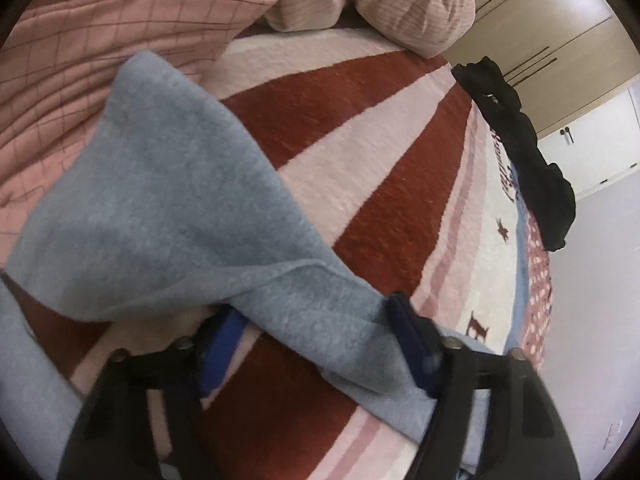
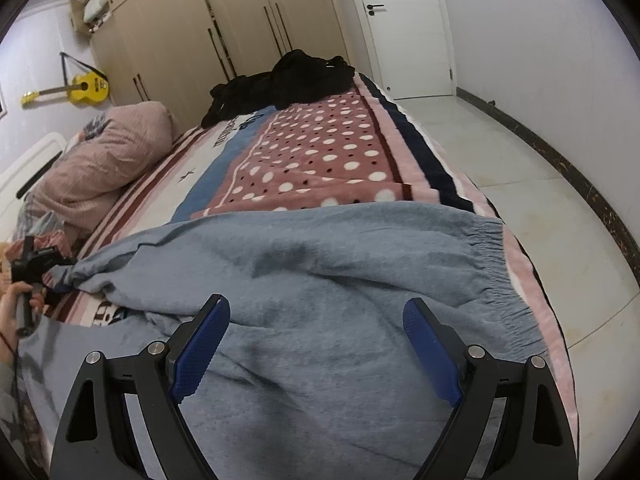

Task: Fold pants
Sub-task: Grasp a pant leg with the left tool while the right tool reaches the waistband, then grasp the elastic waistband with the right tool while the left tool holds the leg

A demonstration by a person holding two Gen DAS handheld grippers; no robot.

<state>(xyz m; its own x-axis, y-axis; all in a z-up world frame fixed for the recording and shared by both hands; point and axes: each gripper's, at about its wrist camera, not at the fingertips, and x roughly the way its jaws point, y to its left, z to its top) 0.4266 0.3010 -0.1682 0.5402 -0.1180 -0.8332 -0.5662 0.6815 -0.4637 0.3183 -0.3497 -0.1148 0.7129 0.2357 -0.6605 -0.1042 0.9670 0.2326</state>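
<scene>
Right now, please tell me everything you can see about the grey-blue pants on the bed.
The pants are grey-blue, of a soft fleecy knit. They lie across the patterned blanket, rumpled, not yet folded flat. An elastic gathered waistband lies near the bed's floor-side edge. One leg stretches toward the left gripper, where the cloth is lifted off the blanket and drapes across its fingers; the grip itself is hidden. The right gripper hovers open above the pants.

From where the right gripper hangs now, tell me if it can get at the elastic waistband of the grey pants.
Probably yes. The right gripper is open above the grey pants, and the waistband lies uncovered ahead to its right near the blanket edge, with nothing between.
</scene>
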